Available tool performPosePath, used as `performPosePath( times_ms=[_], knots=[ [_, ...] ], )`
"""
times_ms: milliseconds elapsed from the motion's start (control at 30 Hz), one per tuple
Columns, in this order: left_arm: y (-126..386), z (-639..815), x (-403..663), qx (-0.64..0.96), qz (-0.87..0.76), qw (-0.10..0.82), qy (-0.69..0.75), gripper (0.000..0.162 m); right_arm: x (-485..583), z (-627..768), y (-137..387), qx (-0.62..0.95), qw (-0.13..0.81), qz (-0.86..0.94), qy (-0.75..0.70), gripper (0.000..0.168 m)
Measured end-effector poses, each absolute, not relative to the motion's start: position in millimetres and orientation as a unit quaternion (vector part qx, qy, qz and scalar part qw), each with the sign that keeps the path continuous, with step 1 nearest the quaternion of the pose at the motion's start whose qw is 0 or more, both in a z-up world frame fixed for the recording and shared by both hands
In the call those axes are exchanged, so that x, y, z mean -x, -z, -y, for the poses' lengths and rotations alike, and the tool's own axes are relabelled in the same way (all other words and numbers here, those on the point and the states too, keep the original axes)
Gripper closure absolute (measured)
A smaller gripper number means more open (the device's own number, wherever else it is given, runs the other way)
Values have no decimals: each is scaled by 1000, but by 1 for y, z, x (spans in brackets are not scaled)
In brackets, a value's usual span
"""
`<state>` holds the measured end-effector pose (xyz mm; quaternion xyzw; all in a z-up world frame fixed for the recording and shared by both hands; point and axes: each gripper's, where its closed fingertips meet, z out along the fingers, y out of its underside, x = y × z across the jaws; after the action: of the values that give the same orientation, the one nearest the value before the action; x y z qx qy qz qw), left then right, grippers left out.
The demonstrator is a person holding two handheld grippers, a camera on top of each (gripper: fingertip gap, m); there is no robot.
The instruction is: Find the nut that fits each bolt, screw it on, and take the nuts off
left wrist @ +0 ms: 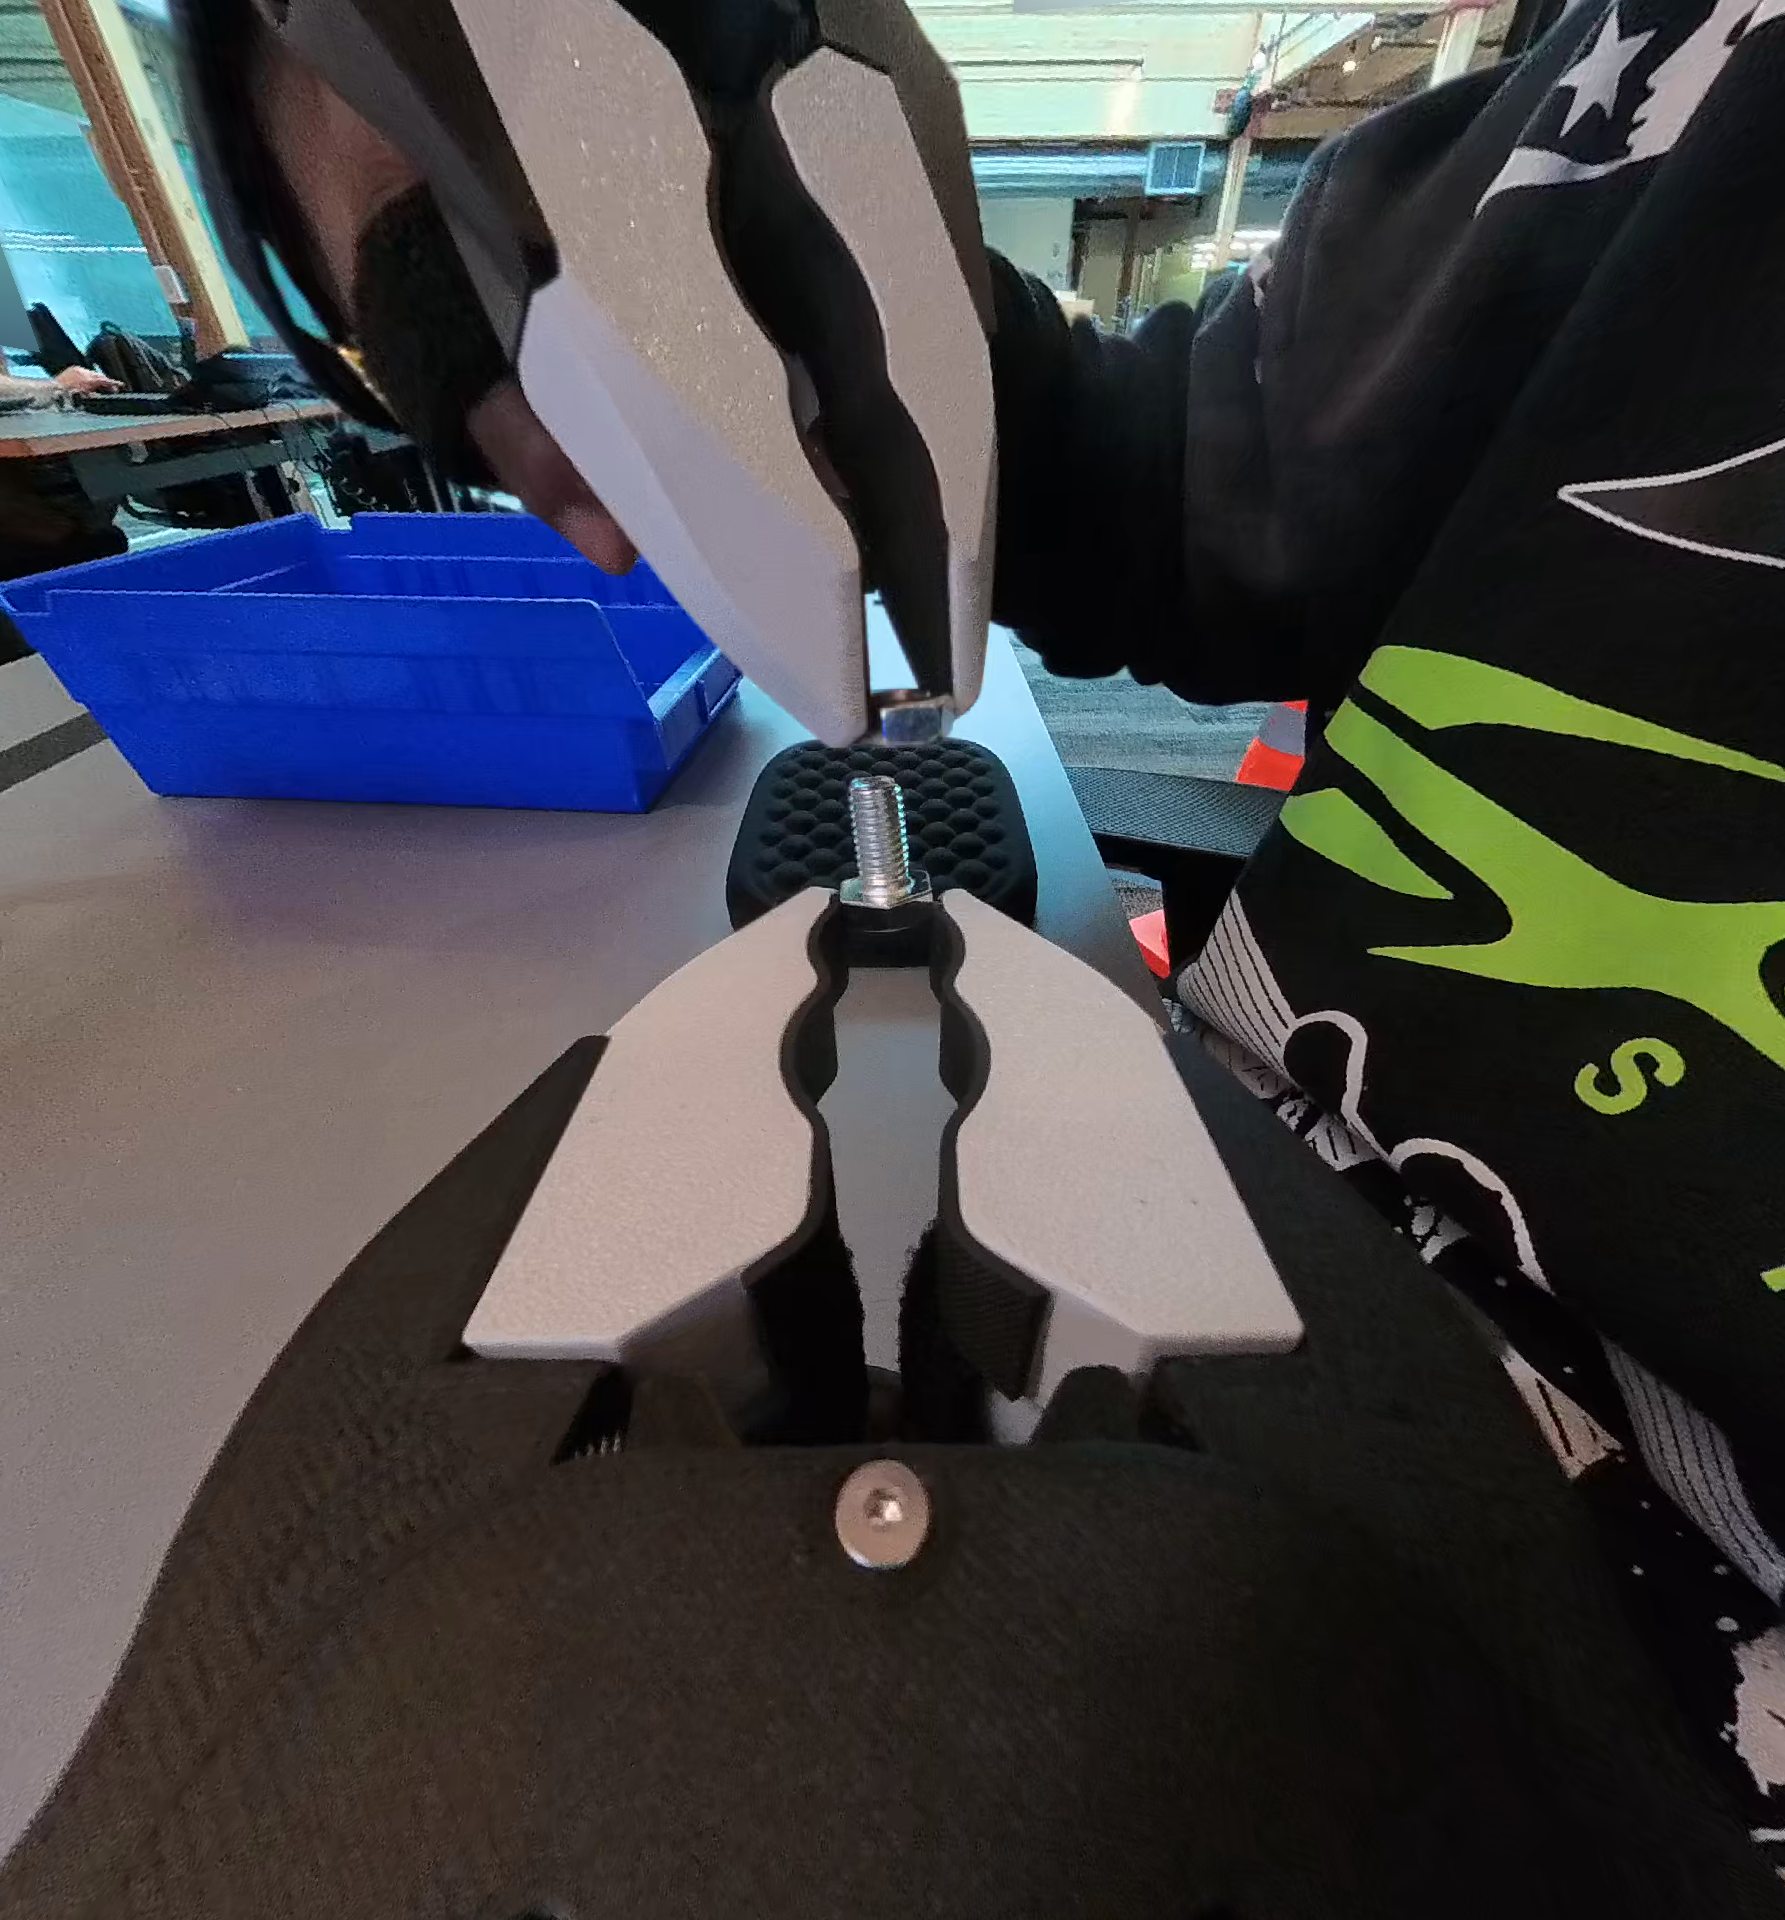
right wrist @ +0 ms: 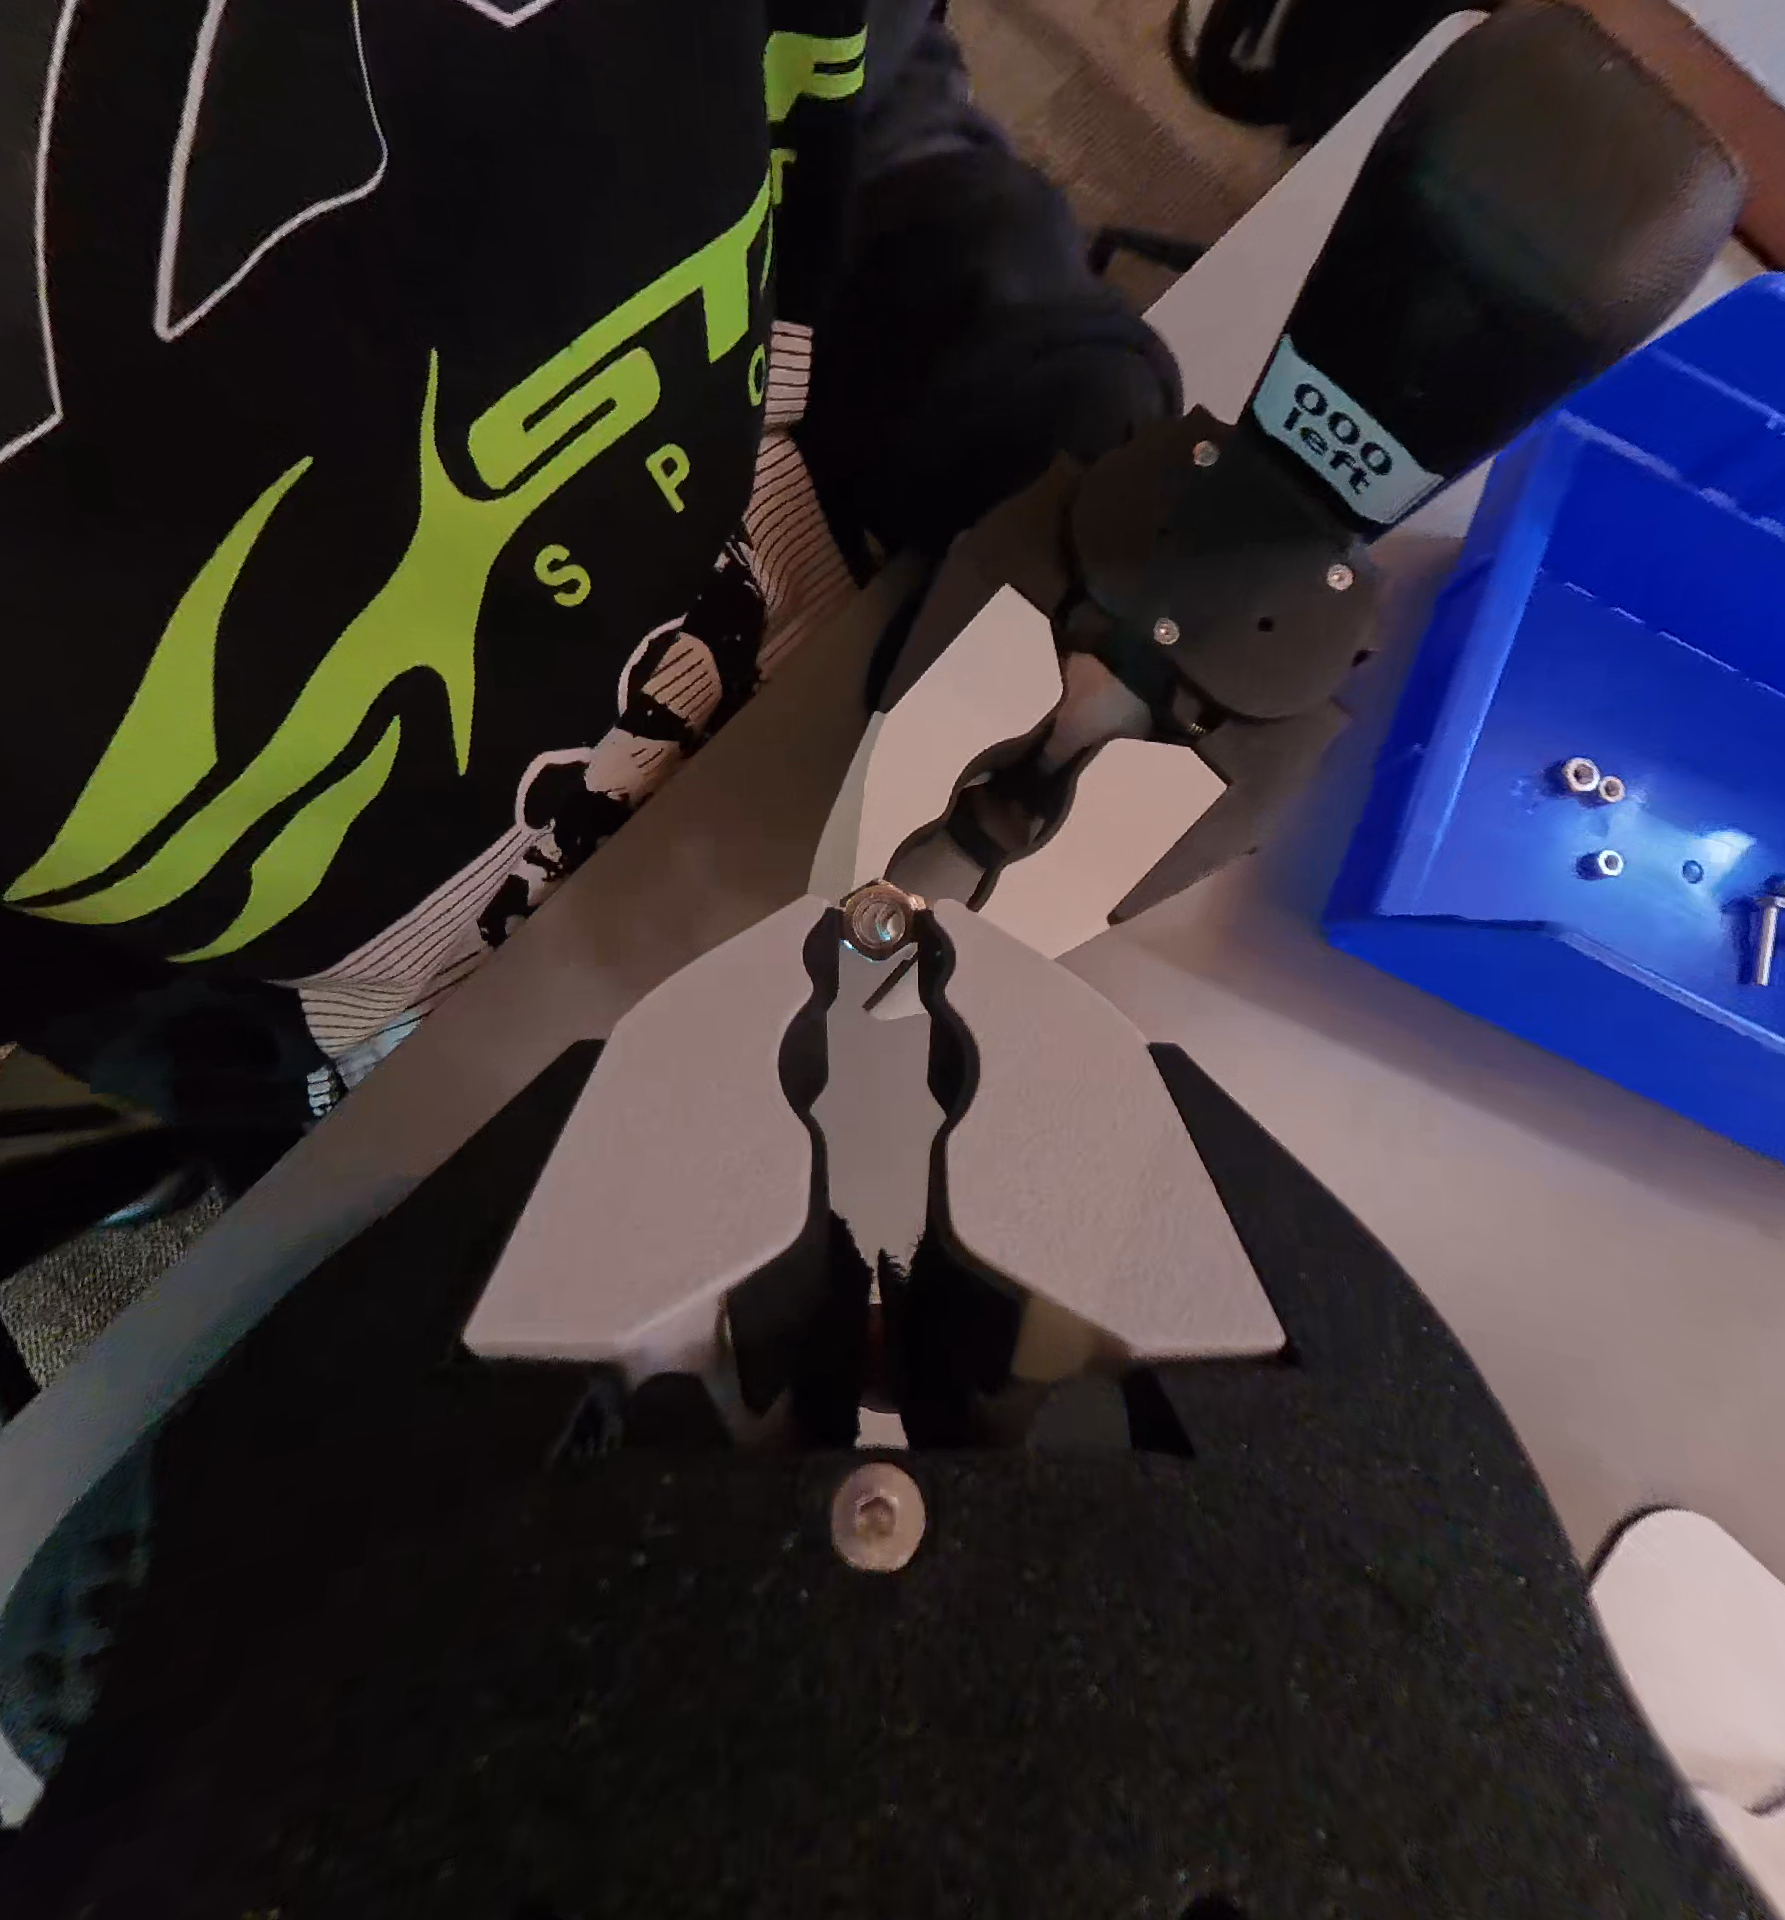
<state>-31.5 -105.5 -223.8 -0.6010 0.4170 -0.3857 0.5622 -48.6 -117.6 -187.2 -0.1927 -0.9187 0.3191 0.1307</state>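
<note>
My left gripper (left wrist: 886,914) is shut on the hex head of a silver bolt (left wrist: 877,836), which stands upright with its thread pointing up. My right gripper (left wrist: 907,701) comes down from above, shut on a silver hex nut (left wrist: 909,719) held just above the bolt's tip, with a small gap between them. In the right wrist view, my right gripper (right wrist: 875,940) grips the nut (right wrist: 873,923) seen from above, with the left gripper (right wrist: 924,883) right beyond it. The bolt is mostly hidden there under the nut.
A blue bin (left wrist: 348,665) stands on the grey table at the left; in the right wrist view the bin (right wrist: 1594,987) holds loose nuts (right wrist: 1579,774) and bolts (right wrist: 1766,940). A black honeycomb pad (left wrist: 961,821) lies behind the bolt. The person's torso is close by. My hands' fingertips stand some 4 centimeters from each other.
</note>
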Motion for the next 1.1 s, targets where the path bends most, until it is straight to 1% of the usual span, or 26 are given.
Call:
performPosePath(
  times_ms=[233,500,900,1100],
  knots=[
    [225,106,31,601,-421,559,386,147,51,117,192,179,108,926,-316,154],
    [225,105,31,603,-418,560,384,147,52,115,196,180,108,926,-313,154],
    [225,87,40,640,-360,576,358,147,61,96,197,306,137,899,-283,154],
    [225,85,41,644,-354,582,348,147,62,93,197,352,130,887,-270,154]
  ],
)
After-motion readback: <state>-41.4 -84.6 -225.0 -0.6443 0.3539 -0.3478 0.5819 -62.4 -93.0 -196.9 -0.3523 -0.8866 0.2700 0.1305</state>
